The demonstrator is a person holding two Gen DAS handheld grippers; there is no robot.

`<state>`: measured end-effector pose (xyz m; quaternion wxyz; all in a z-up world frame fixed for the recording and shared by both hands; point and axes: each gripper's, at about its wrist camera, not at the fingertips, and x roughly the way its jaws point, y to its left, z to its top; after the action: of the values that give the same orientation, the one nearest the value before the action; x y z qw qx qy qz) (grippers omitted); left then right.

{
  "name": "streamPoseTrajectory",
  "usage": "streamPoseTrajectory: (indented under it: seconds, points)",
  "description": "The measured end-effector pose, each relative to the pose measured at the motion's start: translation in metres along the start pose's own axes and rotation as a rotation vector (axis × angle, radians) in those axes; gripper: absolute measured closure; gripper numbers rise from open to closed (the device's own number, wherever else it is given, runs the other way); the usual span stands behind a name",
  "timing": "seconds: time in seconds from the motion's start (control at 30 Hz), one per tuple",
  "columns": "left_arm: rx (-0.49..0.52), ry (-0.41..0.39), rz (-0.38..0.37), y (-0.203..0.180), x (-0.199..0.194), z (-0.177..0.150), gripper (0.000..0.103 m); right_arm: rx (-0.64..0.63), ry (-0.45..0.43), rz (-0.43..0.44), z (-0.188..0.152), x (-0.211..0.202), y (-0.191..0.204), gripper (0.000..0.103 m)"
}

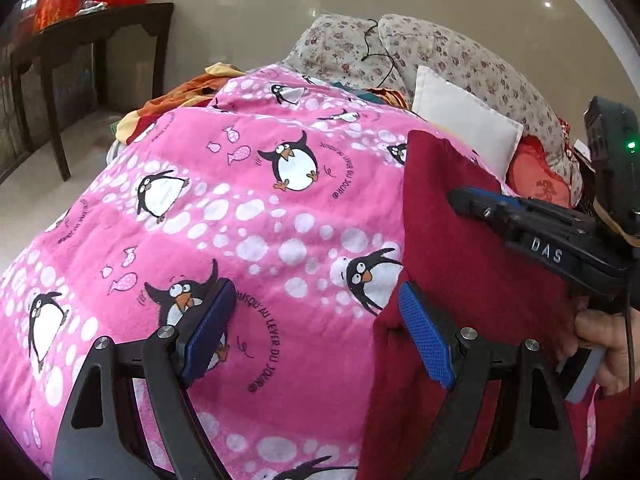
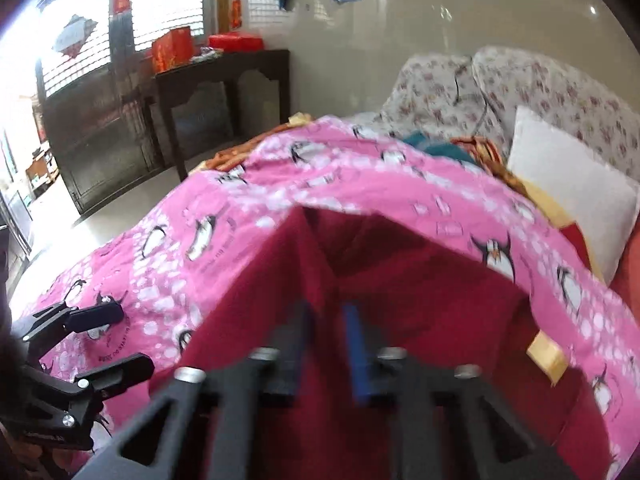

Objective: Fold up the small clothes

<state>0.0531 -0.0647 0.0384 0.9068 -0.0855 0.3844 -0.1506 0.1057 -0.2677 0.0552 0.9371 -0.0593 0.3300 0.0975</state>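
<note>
A dark red garment (image 1: 460,272) (image 2: 420,292) lies on a pink penguin blanket (image 1: 260,220) (image 2: 400,184), with its left edge folded up into a ridge. My left gripper (image 1: 314,286) (image 2: 134,338) is open above the blanket. Its right finger (image 1: 424,336) is at the garment's left edge, and nothing is between its pads. My right gripper (image 1: 454,196) (image 2: 325,308) comes in from the right over the garment. Its jaws stand close together, and a raised ridge of the red cloth runs into them. The right wrist view is blurred.
A hand (image 1: 604,344) holds the right gripper's handle. Floral cushions (image 1: 460,56) and a white pillow (image 1: 464,120) are behind the blanket, and orange clothes (image 1: 180,96) are at its far left. A dark wooden table (image 1: 92,32) with red boxes stands beyond. A yellow tag (image 2: 548,354) lies on the garment's right side.
</note>
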Motion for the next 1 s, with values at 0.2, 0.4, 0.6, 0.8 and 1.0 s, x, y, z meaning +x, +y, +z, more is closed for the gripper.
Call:
streamPoseTrajectory:
  seconds: [0.2,0.4,0.6,0.8,1.0]
  points:
    - [-0.008,-0.034,-0.004,0.001,-0.007,0.001,0.019,0.021,-0.108,-0.05,0.027,-0.006,0.009,0.096]
    - [-0.018,-0.056,-0.038,0.002,-0.012,0.002,0.019,0.071,-0.047,-0.069,0.021,0.016,0.015,0.087]
    - [0.01,-0.118,-0.105,-0.01,-0.026,0.002,0.019,0.162,-0.072,-0.206,-0.045,-0.111,-0.022,0.053]
    - [0.1,-0.119,-0.146,-0.038,-0.021,-0.005,0.019,0.32,0.029,-0.663,-0.128,-0.183,-0.102,0.035]
    - [0.203,-0.104,-0.131,-0.06,-0.009,-0.013,0.019,0.406,0.079,-0.484,-0.157,-0.164,-0.126,0.097]
